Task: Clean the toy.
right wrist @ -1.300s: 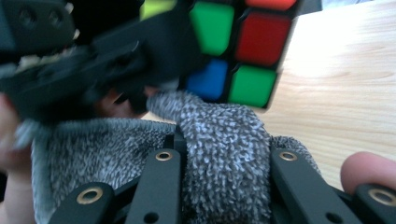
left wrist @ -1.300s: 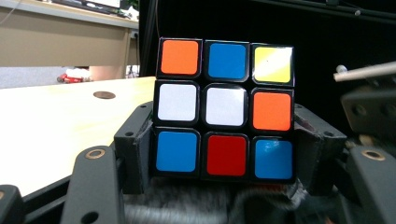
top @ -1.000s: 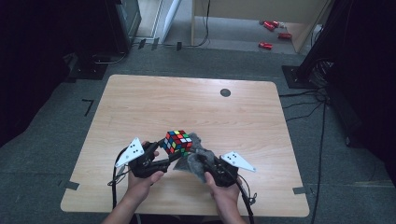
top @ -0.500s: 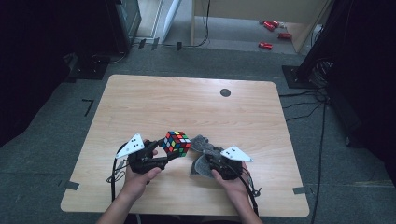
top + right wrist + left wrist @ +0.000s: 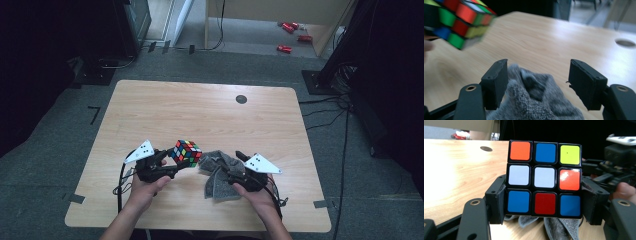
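A scrambled Rubik's cube (image 5: 185, 152) is held just above the wooden table (image 5: 200, 115), and my left gripper (image 5: 176, 167) is shut on it. In the left gripper view the cube (image 5: 545, 178) sits clamped between both jaws, its white-centred face towards the camera. A crumpled grey cloth (image 5: 215, 175) lies on the table just right of the cube. My right gripper (image 5: 227, 169) is at the cloth, open. In the right gripper view the cloth (image 5: 531, 105) bunches between the wide-apart jaws, and the cube (image 5: 459, 20) hangs blurred at the upper left.
A round cable hole (image 5: 241, 99) sits near the table's far edge. Small red objects (image 5: 290, 35) lie on the floor beyond, next to a wooden cabinet. Dark equipment and cables flank the table on both sides.
The right gripper and the cloth have drawn a little away from the cube, to the right. The left gripper has kept hold of the cube and shifted slightly left.
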### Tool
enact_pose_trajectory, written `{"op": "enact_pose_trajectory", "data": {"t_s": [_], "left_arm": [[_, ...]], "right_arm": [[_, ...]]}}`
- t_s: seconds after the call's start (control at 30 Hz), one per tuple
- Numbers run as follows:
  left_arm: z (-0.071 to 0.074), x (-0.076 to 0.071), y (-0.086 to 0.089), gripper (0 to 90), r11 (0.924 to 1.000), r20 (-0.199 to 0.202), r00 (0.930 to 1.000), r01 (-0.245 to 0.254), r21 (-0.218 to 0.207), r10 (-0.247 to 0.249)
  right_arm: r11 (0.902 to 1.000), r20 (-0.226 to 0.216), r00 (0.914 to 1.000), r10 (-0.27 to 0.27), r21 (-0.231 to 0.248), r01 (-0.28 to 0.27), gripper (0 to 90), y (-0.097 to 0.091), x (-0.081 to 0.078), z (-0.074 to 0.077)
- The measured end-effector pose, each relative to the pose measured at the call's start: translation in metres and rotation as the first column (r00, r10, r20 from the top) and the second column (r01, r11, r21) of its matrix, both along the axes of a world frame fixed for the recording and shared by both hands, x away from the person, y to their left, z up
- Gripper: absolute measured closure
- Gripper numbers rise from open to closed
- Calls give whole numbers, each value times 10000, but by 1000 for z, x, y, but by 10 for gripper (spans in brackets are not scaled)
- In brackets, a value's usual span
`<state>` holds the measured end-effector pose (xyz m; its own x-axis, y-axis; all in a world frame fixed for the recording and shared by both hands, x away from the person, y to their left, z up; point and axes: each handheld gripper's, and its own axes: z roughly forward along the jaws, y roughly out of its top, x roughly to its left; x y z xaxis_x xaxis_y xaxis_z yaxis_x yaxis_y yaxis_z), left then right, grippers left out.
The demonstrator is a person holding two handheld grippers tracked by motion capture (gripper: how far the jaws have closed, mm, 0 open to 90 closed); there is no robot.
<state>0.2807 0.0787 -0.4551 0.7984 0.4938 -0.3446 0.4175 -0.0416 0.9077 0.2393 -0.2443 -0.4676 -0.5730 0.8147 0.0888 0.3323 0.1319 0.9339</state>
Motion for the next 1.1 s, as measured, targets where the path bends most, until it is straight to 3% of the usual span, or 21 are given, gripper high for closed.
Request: {"op": "enact_pose_trajectory", "data": {"t_s": [0.1,0.2,0.37,0.53,0.67,0.8,0.97,1.1], "left_arm": [[0,1,-2,345,10000,-169,9998,43,13,-43],[0,0,-4,345,9997,-264,9994,204,122,-201],[3,1,-11,345,9964,-596,9955,765,371,-742],[2,3,-17,345,9909,-1188,9867,1187,629,-1106],[1,5,-19,345,9873,-1764,9748,1483,563,-1364],[0,6,-23,344,9811,-2071,9633,1858,540,-1710],[-1,7,-28,344,9736,-2556,9450,2230,477,-2040],[-3,9,-29,344,9669,-2881,9289,2528,341,-2327]], "right_arm": [[9973,606,9955,731,3,-733,321,9,-7,4],[9904,1192,9832,1383,-116,-1379,312,22,-15,6],[9789,1626,9653,2045,-274,-2027,287,36,-22,5],[9714,1652,9577,2358,-697,-2271,272,44,-25,0],[9706,1804,9554,2339,-1003,-2187,257,50,-28,-2],[9740,2096,9546,2118,-1259,-1885,238,54,-29,-2],[9690,2209,9512,2153,-1692,-1800,246,59,-32,-6],[9619,2455,9430,2248,-2107,-1745,264,63,-35,-8]]}}
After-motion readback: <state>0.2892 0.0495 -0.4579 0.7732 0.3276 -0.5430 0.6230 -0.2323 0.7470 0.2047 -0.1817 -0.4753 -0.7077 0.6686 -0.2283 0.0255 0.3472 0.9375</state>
